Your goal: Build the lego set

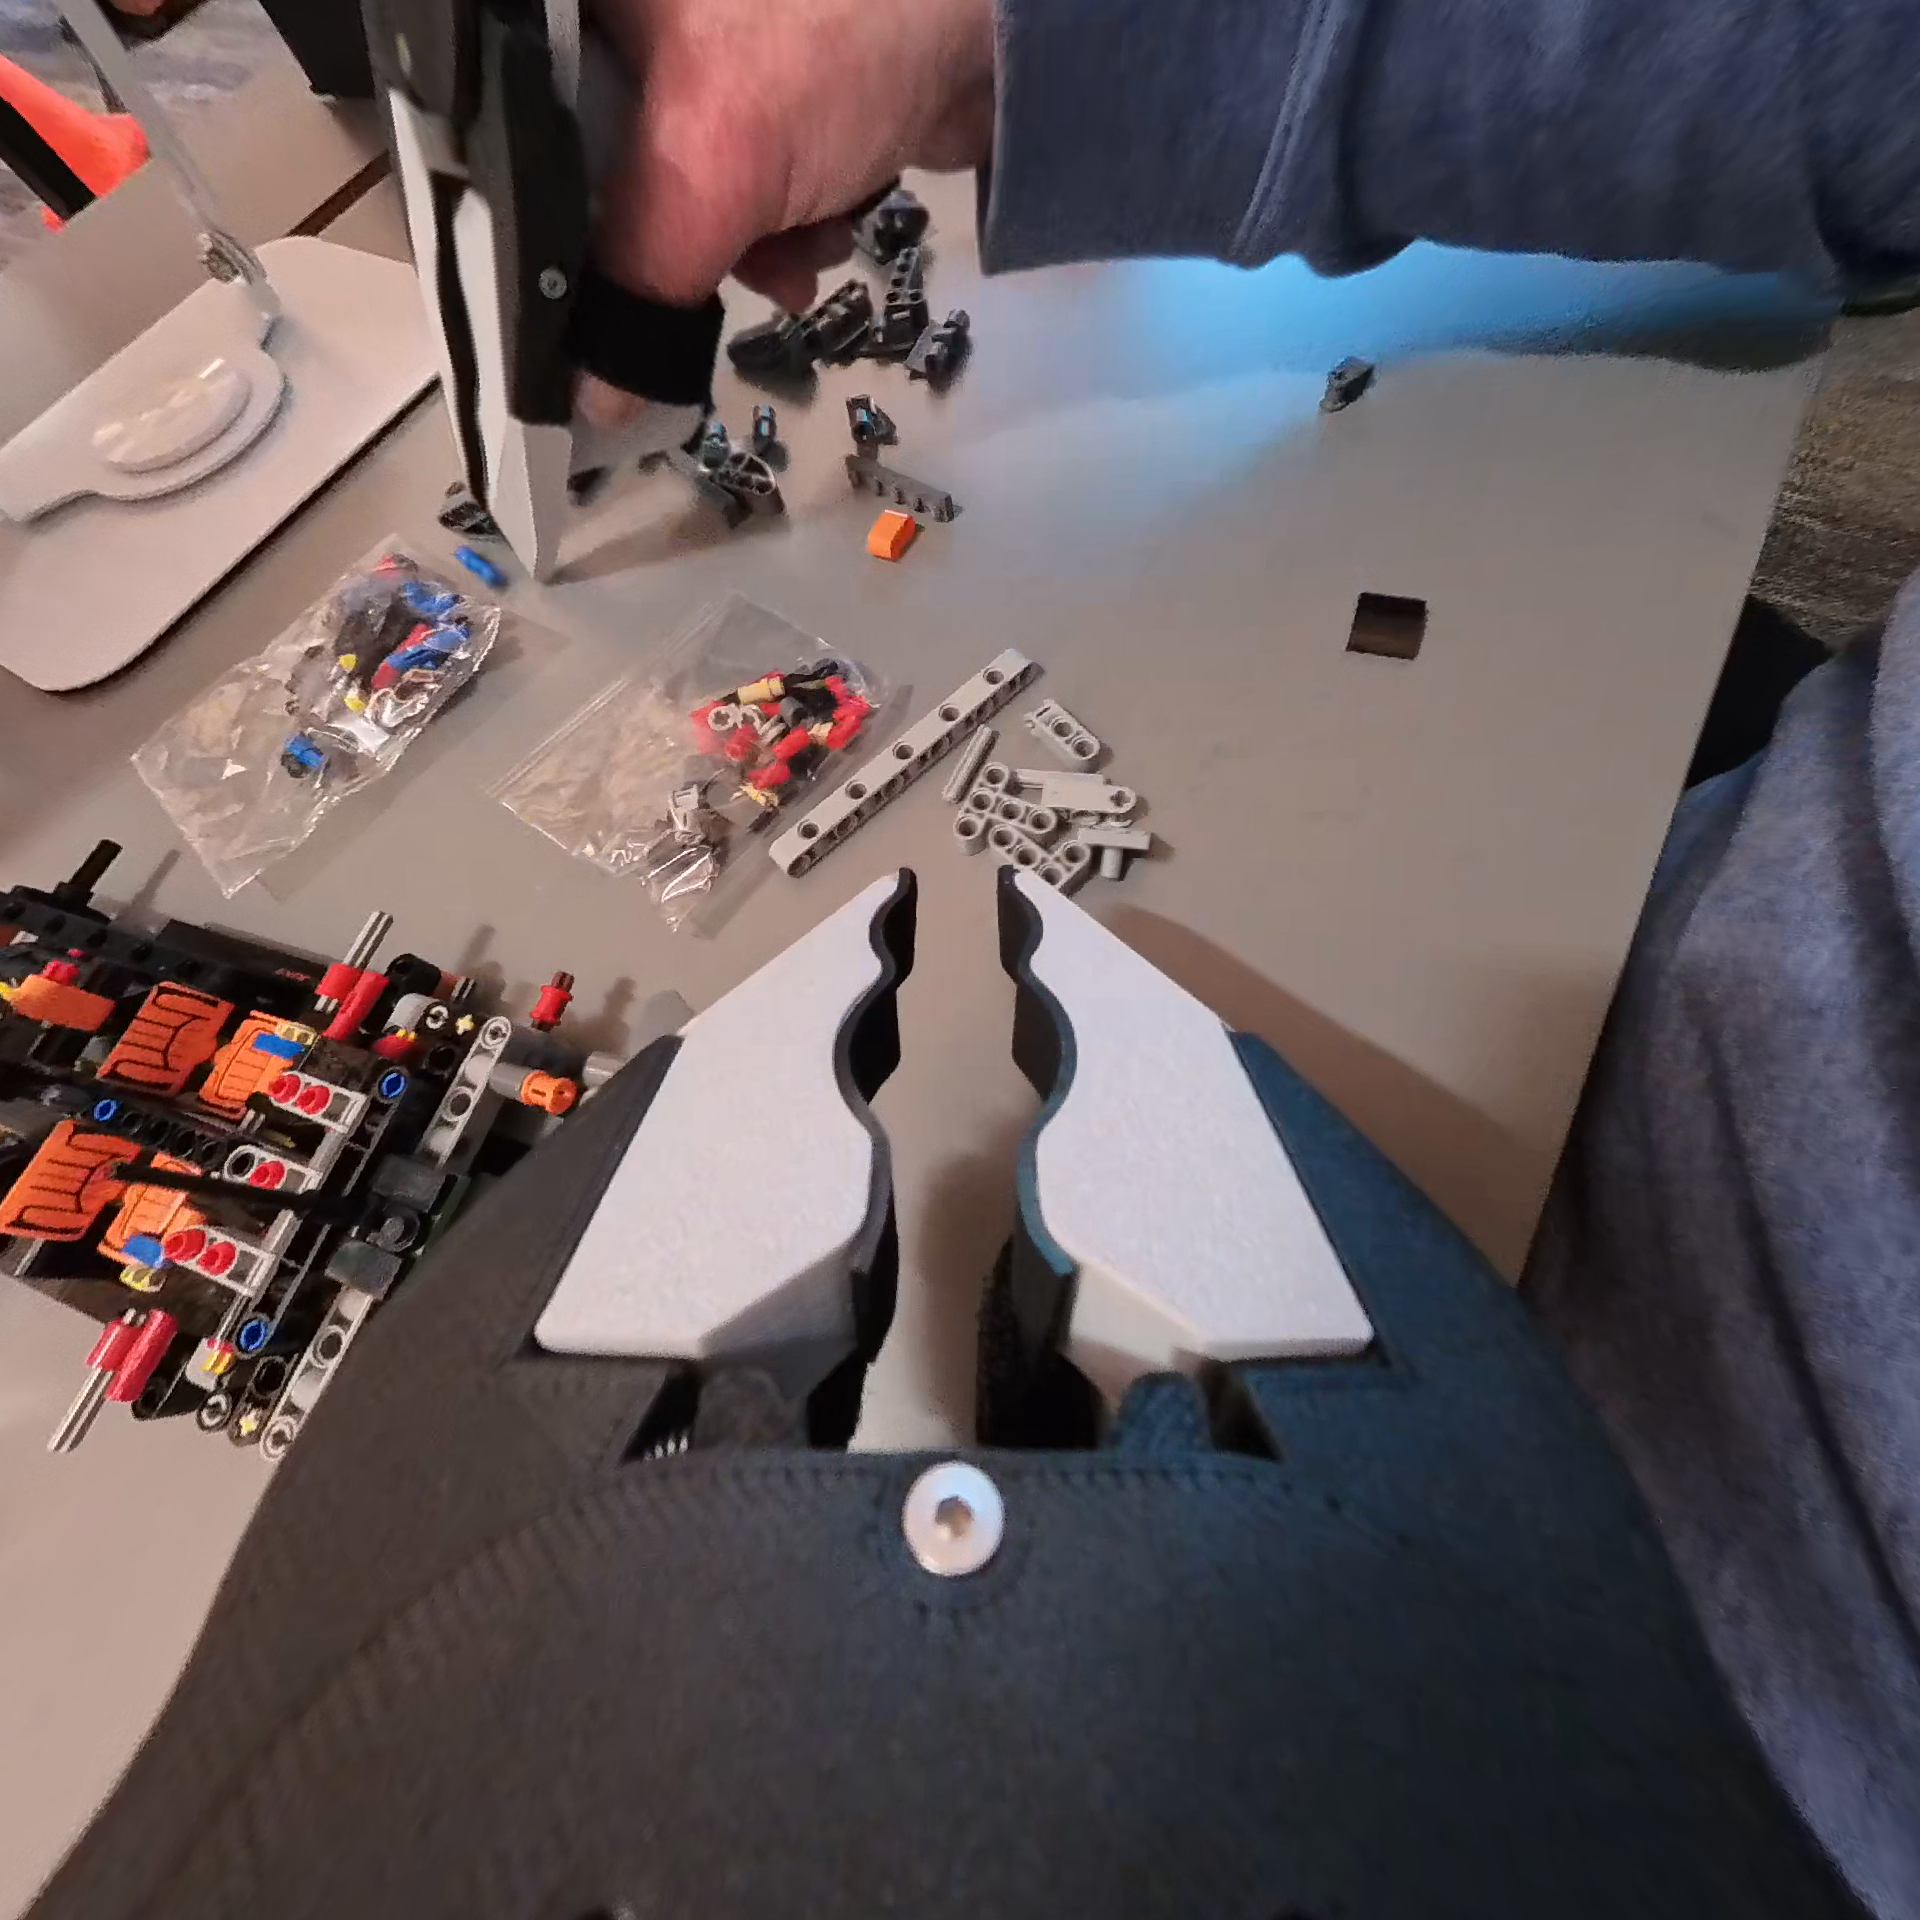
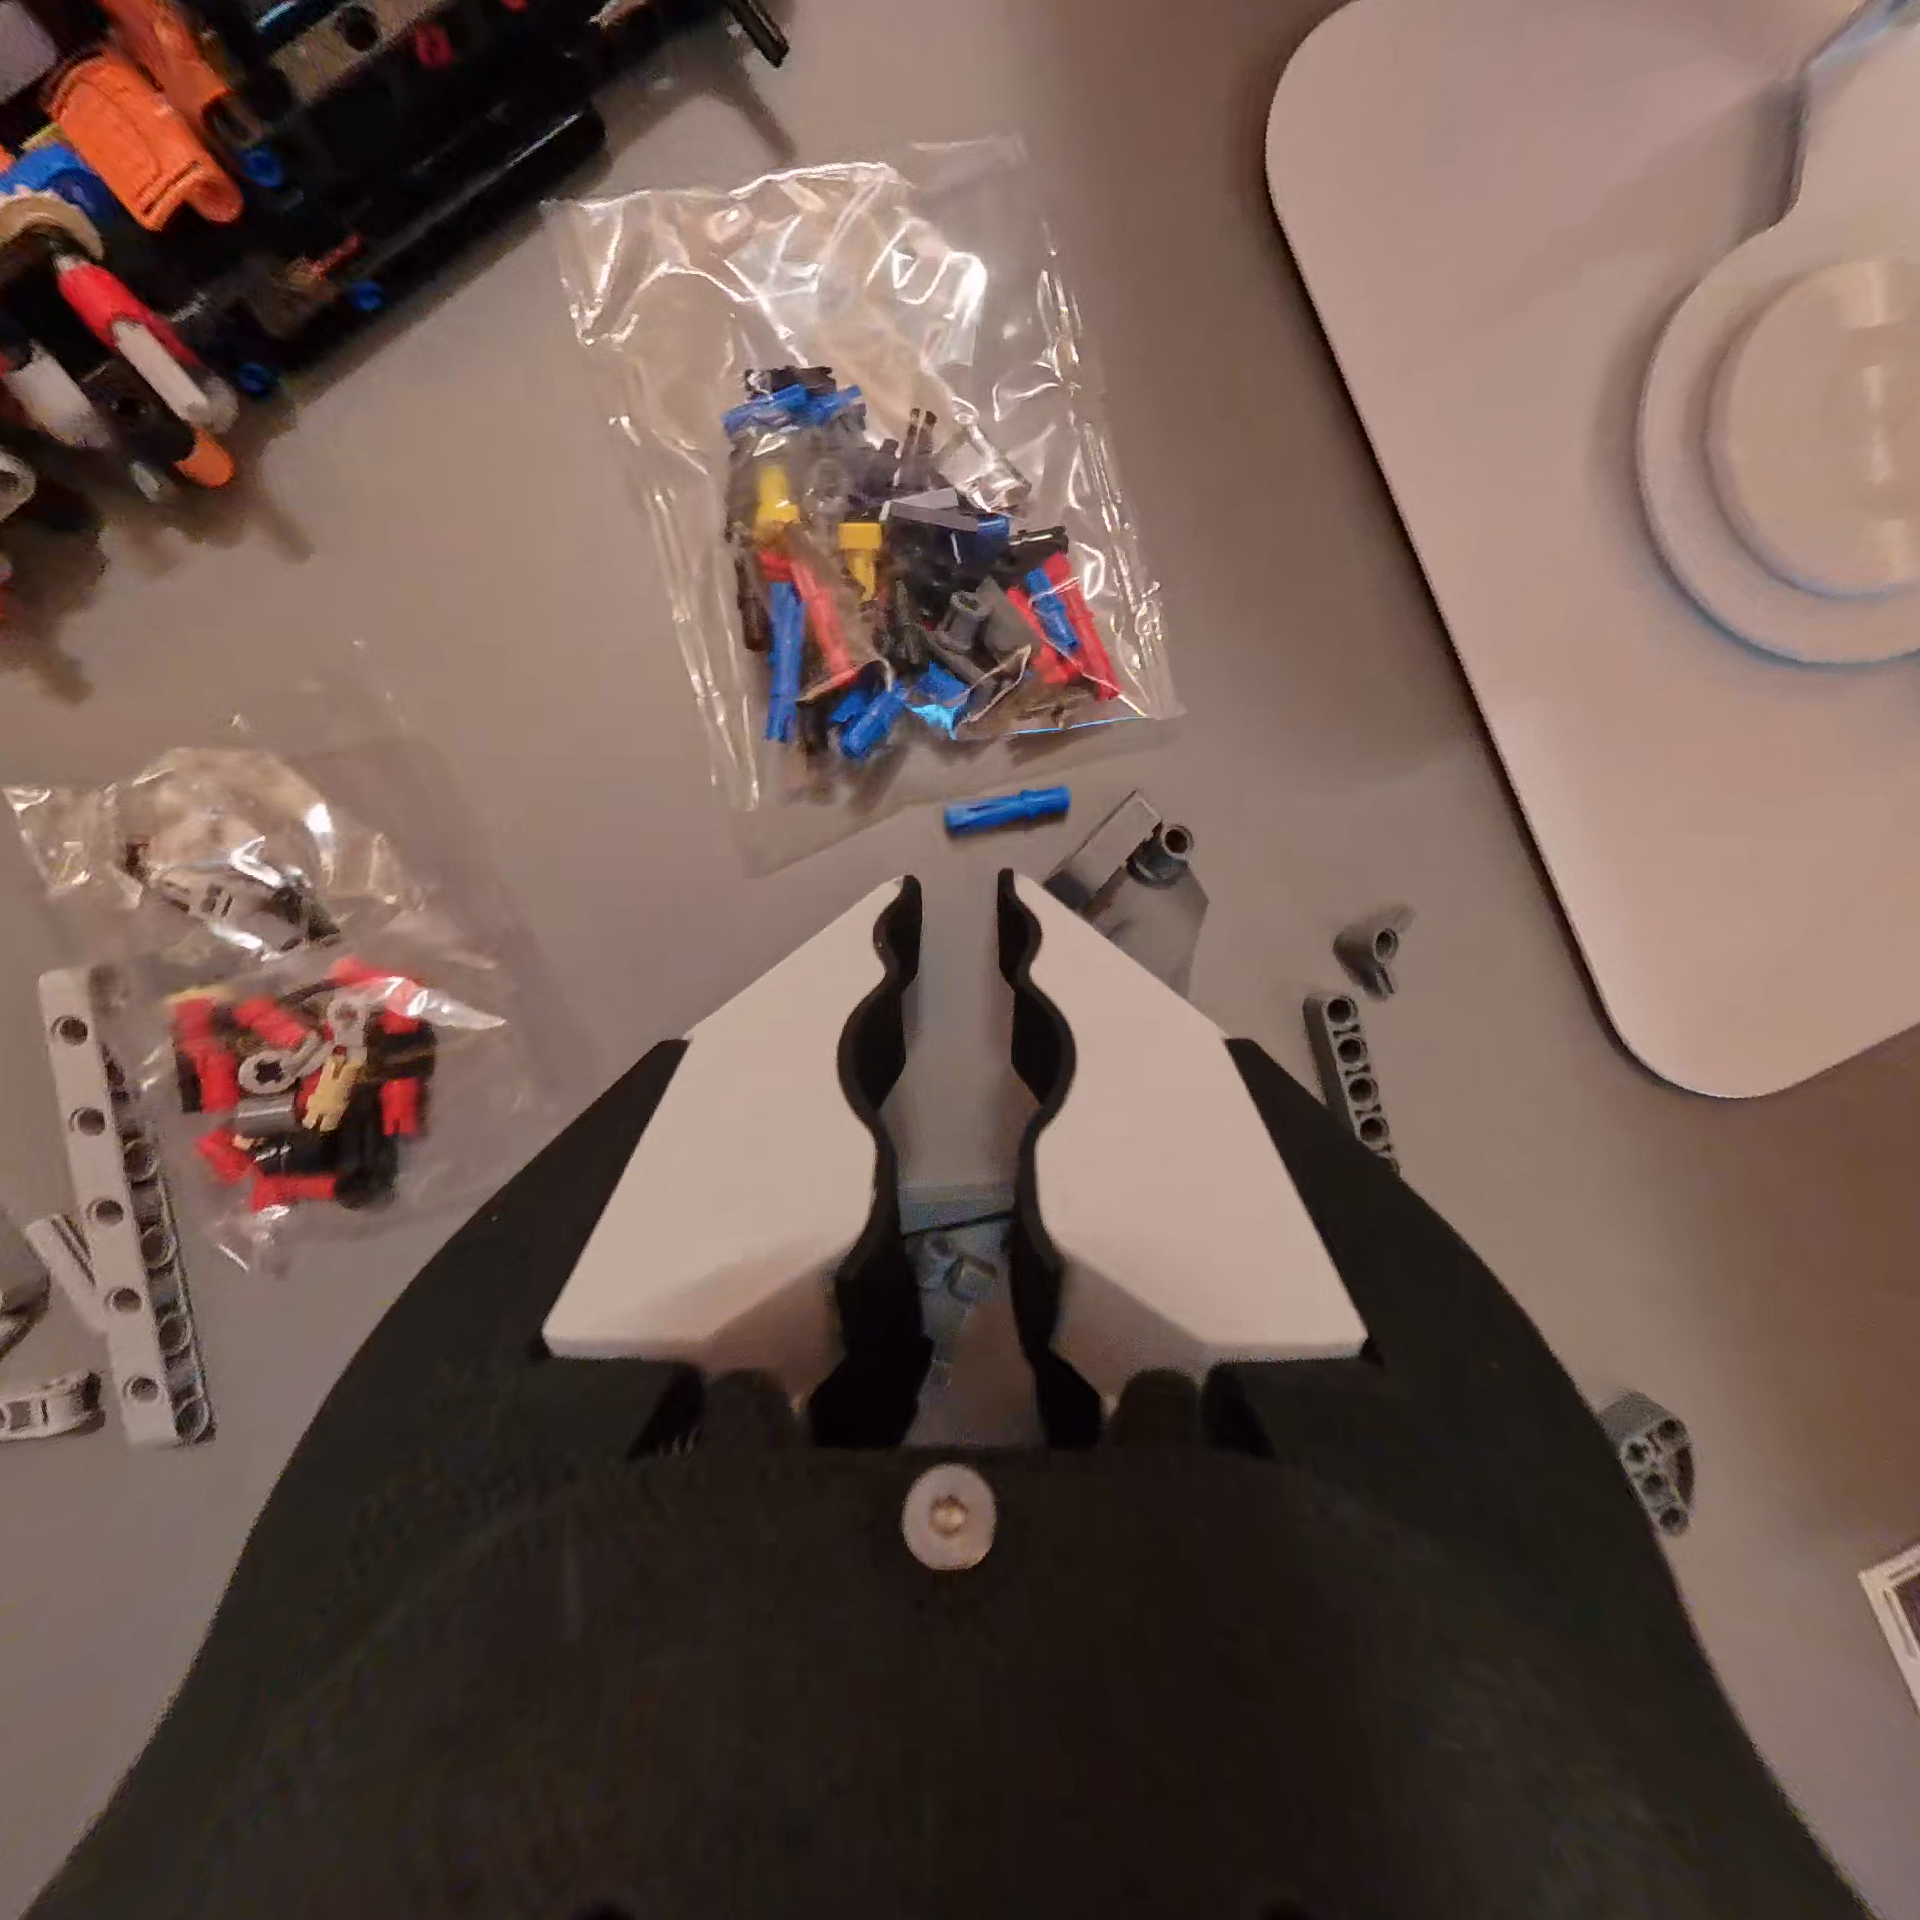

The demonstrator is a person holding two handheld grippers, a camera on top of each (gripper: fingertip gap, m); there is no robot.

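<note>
My left gripper [image 1: 956,883] is open and empty, low over the grey table just short of a pile of small light grey pieces [image 1: 1039,821] and a long grey beam [image 1: 904,764]. The partly built black and orange model [image 1: 187,1122] lies to its left; it also shows in the right wrist view [image 2: 156,208]. My right gripper [image 2: 956,883] is open and empty, pointing down just short of a loose blue pin [image 2: 1006,808]. A bag of blue and red pins [image 2: 883,582] lies beyond it. In the left wrist view a hand holds the right gripper [image 1: 540,540] upright.
A second bag with red and black pieces [image 2: 301,1091] lies left. Dark grey pieces [image 2: 1356,1070] lie by the right gripper. More dark pieces [image 1: 862,312] and an orange piece [image 1: 891,533] lie farther off. A white stand base [image 2: 1558,520] is at right. The table has a square hole [image 1: 1385,623]. There is about 20 cm between the tips of the two grippers. My right gripper's tips are some 12 cm from the orange piece [image 1: 891,533].
</note>
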